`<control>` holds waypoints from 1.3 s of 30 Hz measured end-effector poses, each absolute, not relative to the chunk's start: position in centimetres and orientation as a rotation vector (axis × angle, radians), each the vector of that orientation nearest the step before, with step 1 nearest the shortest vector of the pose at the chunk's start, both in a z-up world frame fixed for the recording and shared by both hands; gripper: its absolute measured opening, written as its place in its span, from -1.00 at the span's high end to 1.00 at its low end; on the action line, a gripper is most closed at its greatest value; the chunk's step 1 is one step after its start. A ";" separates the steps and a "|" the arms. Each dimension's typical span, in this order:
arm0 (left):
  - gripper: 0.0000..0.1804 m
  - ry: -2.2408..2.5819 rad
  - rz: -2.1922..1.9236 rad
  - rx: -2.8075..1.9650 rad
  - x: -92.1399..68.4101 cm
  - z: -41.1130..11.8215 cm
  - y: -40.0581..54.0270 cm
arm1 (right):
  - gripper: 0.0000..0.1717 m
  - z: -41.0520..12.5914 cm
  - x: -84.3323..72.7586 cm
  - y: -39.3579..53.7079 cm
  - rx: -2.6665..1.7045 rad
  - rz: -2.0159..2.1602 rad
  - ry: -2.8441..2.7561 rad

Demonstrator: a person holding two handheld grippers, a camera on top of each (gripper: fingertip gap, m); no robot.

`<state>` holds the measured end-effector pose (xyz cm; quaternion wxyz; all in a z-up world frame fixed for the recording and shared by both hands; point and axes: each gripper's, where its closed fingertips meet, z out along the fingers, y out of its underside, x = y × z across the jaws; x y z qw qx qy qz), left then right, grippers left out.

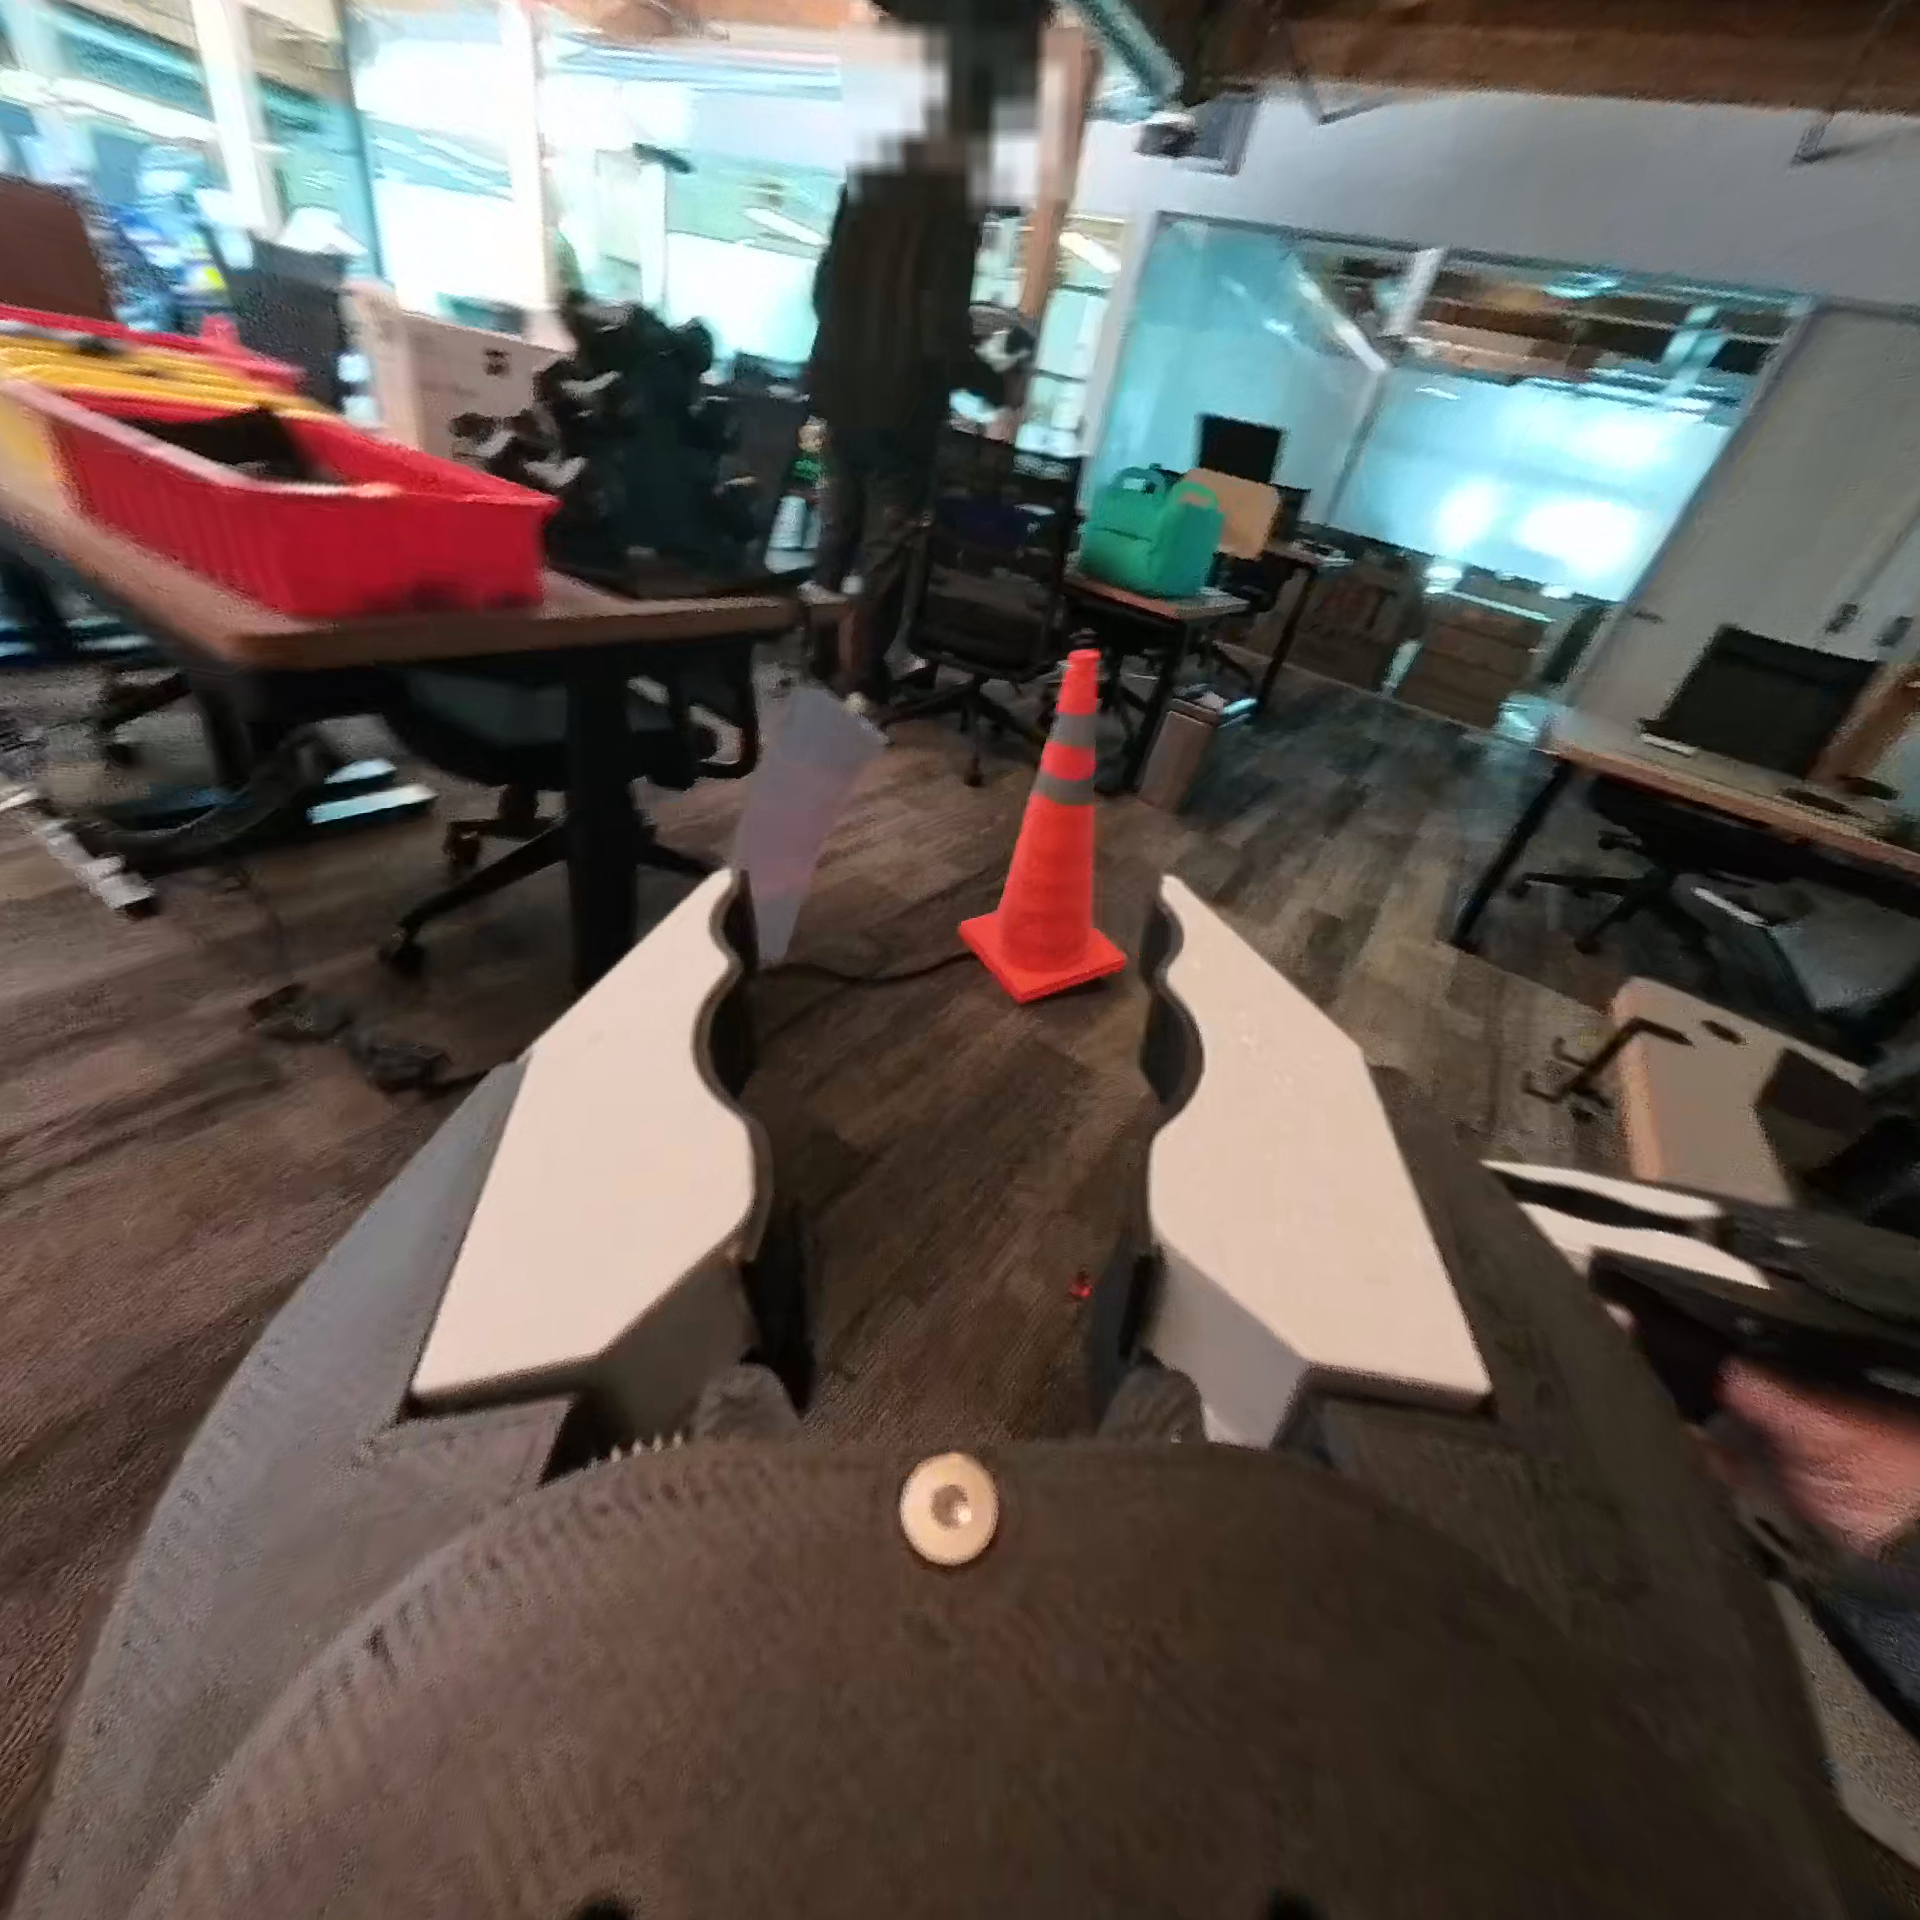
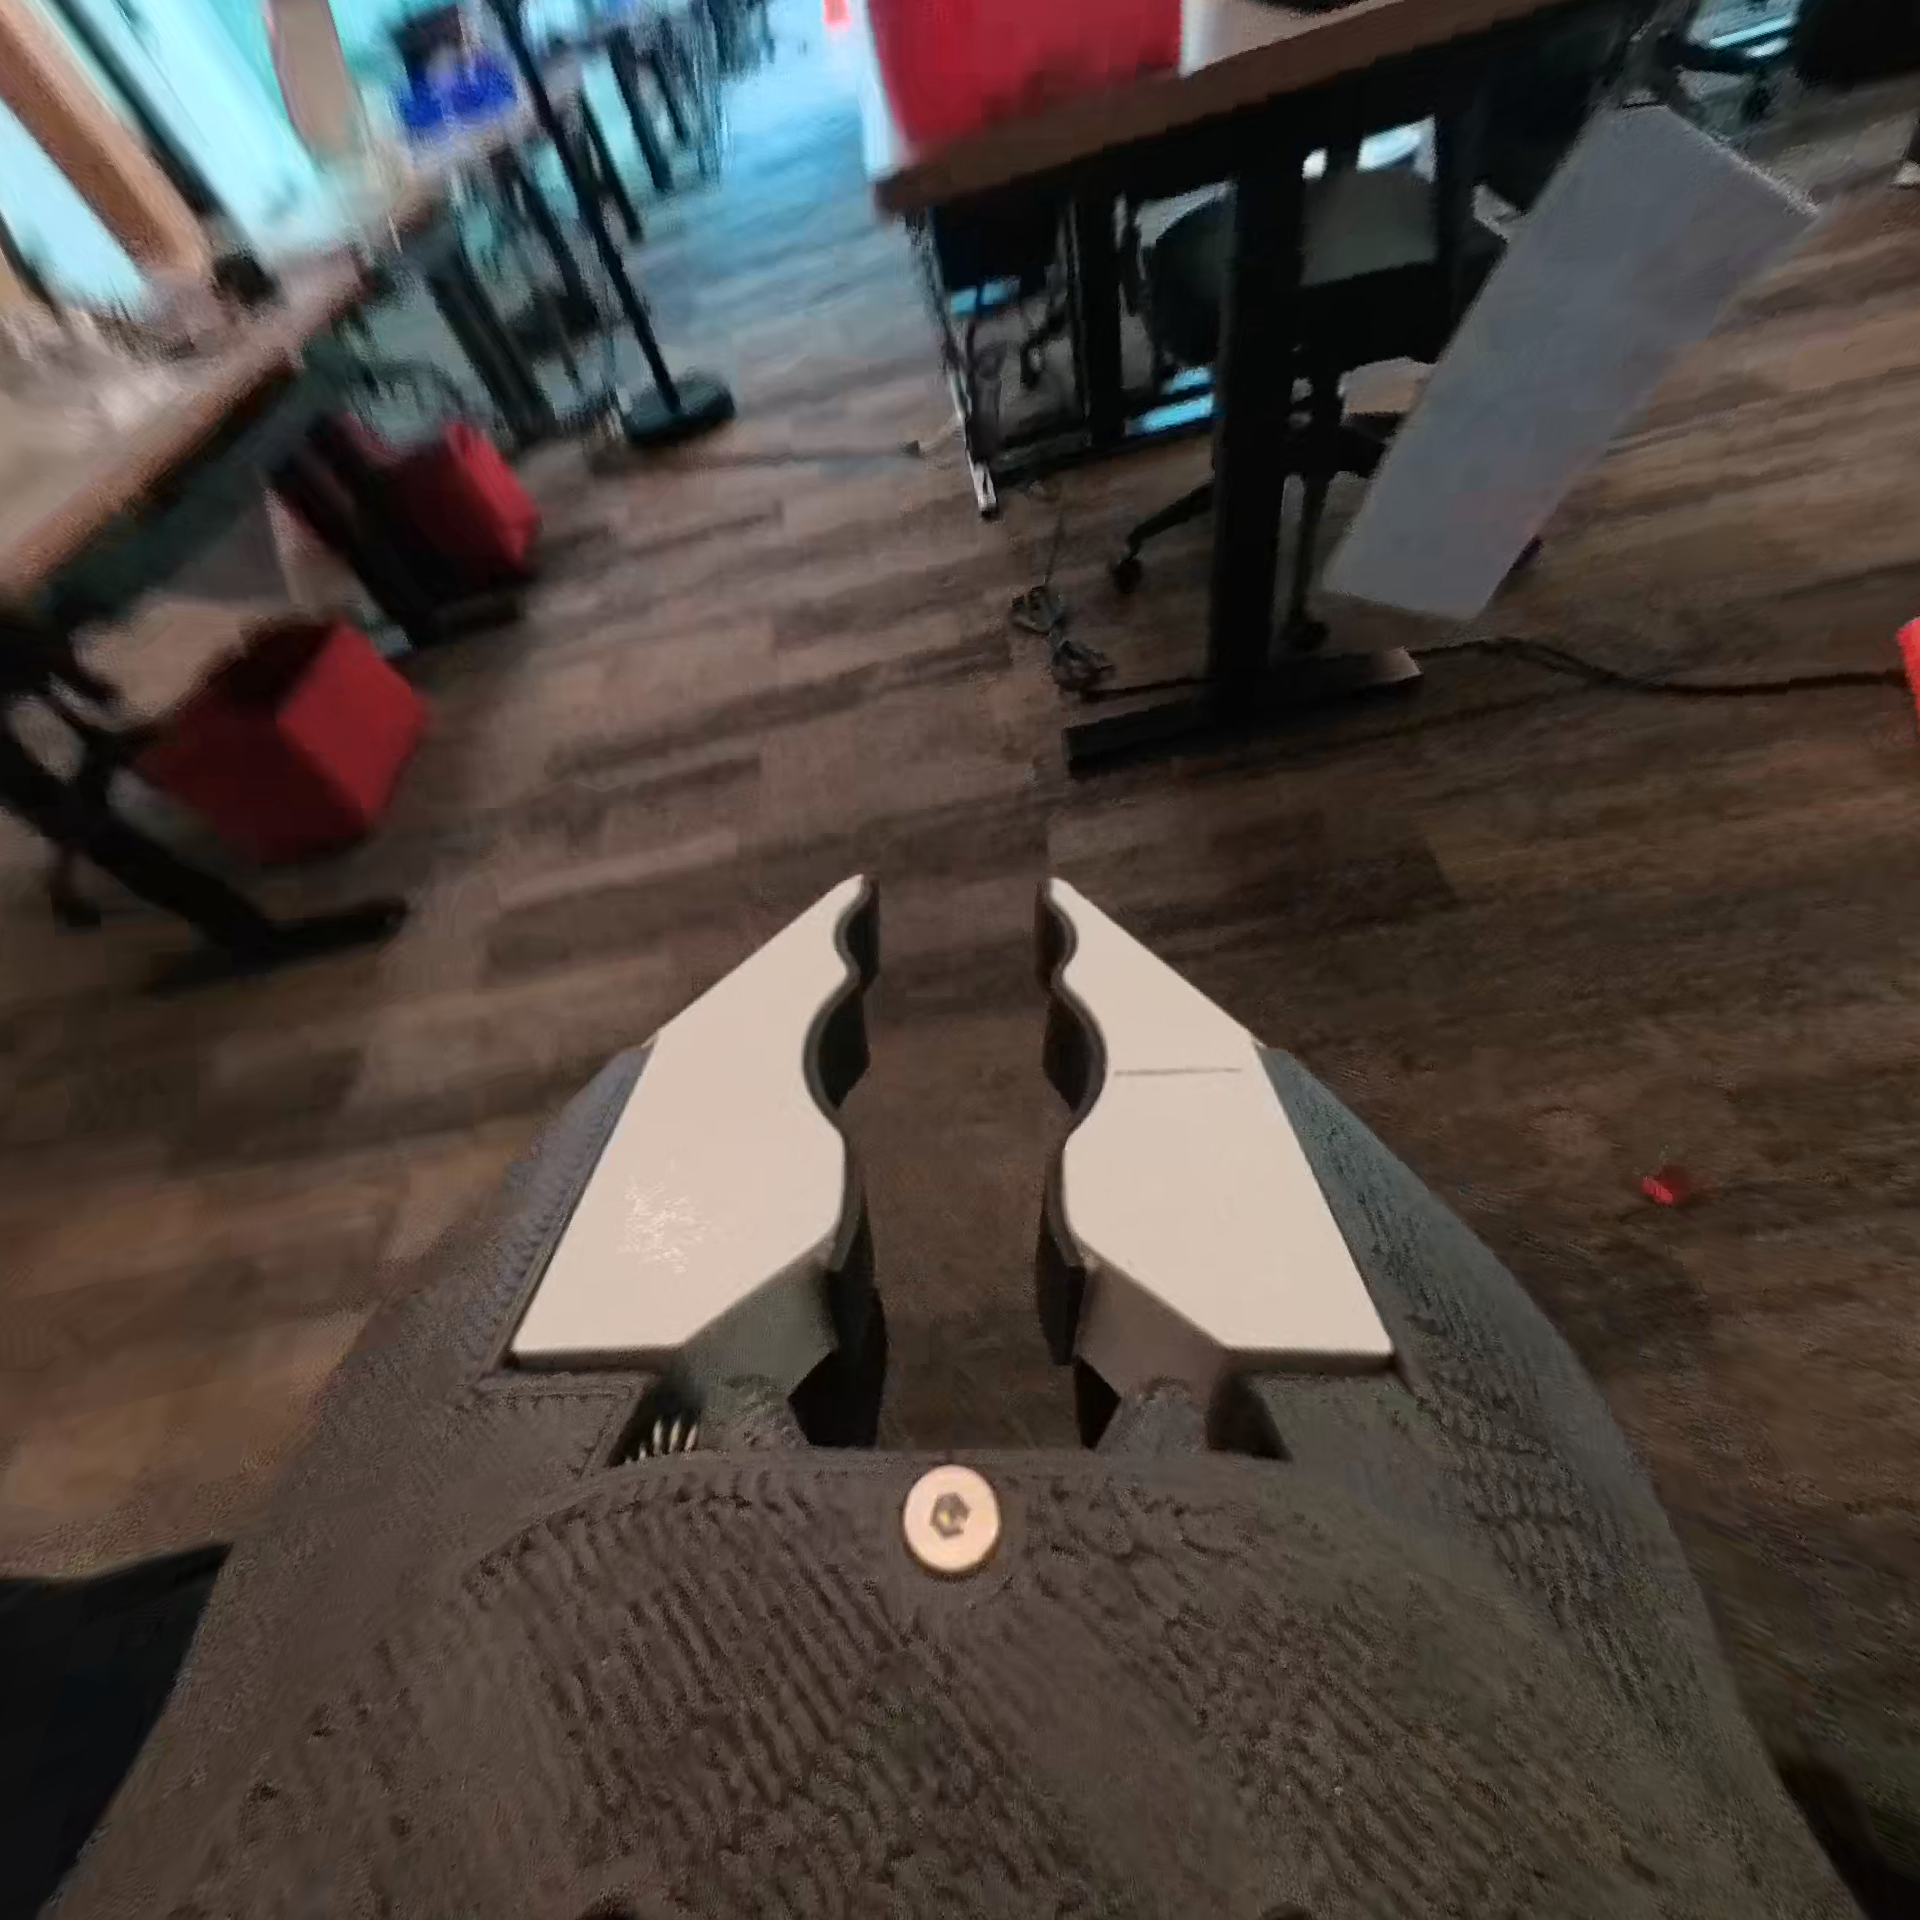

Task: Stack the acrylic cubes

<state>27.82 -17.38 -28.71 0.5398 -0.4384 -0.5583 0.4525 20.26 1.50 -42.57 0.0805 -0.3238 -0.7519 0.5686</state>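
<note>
- Two handheld grippers share one build: a black, coarsely ridged printed body, a bright metal screw at the centre, and smooth pale grey fingers with wavy, scalloped inner edges.
- Left gripper [image 1: 945, 914] hangs over the floor with its jaws spread wide and nothing between them; its claw is released.
- Right gripper [image 2: 956, 904] has its fingers nearer together, yet a clear strip of floor shows between them, so this claw also grips nothing.
- At the right edge of the left wrist view, a hand [image 1: 1808, 1455] holds the other gripper's black body.
- Floor [image 2: 727, 727] below both is streaked brown, with a wood-plank look.
- A small red scrap [image 2: 1668, 1184] lies on it, right of the right gripper.
- Beyond the left gripper's tips stands a ribbed orange traffic cone [image 1: 1049, 862] with grey bands and a square base.
- A thin, pale grey flat sheet [image 1: 795, 810] hangs just past the left fingertip; whether it touches is unclear.
- Farther off, a ridged red plastic bin [image 1: 312, 530] rests on a wood-topped table [image 1: 582, 623] with black legs.
- A person [image 1: 894, 416] in dark clothing stands behind.
</note>
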 end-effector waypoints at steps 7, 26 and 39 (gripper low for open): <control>0.31 -1.218 1.031 -1.217 14.8 -28.6 -17.6 | 0.69 -45.8 8.2 4.4 -1.262 1.562 -2.118; 0.40 -1.133 0.460 -1.405 -25.6 -47.0 -14.8 | 0.73 -75.9 -17.4 14.9 -1.987 0.805 -1.848; 0.41 -1.729 0.320 -1.607 -24.5 -73.4 -22.1 | 0.57 -117.4 -30.7 17.7 -2.258 0.353 -1.829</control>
